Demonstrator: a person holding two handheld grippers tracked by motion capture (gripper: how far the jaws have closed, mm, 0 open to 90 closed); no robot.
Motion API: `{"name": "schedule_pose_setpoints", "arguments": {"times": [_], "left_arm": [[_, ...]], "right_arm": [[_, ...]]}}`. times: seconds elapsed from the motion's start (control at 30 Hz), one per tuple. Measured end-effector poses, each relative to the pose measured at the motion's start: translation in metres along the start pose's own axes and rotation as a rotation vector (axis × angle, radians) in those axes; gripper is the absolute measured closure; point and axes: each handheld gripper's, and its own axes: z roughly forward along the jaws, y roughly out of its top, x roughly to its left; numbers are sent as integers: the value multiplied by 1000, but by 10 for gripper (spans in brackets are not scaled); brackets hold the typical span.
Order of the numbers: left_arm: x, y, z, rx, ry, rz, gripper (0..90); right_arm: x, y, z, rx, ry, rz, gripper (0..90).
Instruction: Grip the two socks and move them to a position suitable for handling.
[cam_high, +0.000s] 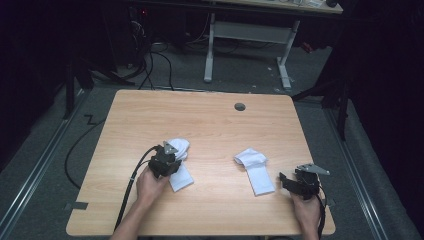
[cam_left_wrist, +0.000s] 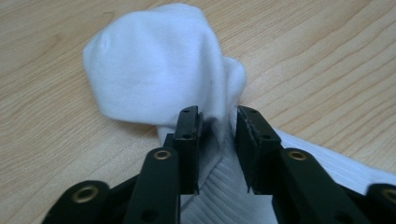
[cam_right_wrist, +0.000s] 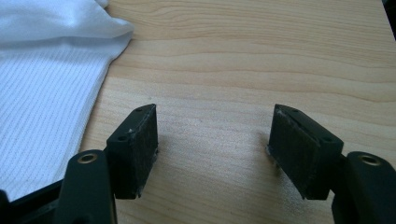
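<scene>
On the wooden table (cam_high: 210, 120), bunched ribbed white sock (cam_left_wrist: 154, 70) between left gripper (cam_left_wrist: 218, 130) jaws

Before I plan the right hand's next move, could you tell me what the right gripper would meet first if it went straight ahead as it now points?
Probably bare table: the open right gripper points past the sock at its left.

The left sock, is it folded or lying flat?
Folded. The left sock has its toe end doubled back over the ribbed part, and the left gripper pinches it at the fold.
</scene>
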Motion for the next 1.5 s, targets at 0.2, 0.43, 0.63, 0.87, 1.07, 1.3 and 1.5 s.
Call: {"name": "schedule_pose_setpoints", "arguments": {"times": [0.2,0.43,0.63,0.87,1.07,1.3,1.5], "left_arm": [[1,0,-1,6,1,7,808],[1,1,-5,4,0,14,822],[2,5,-12,-21,-23,0,830],[-6,18,-24,-59,-64,24,836],[-12,20,-30,-94,-94,12,837],[-21,33,-36,-129,-133,21,839],[-31,43,-38,-151,-161,36,839]], "right_arm": [[0,0,0,0,0,2,329],[0,0,0,-1,1,1,328],[0,0,0,-1,1,0,328],[0,0,0,0,0,1,329],[-1,0,0,-2,3,0,327],[0,0,0,0,2,-2,329],[0,0,0,1,0,-4,328]]}}
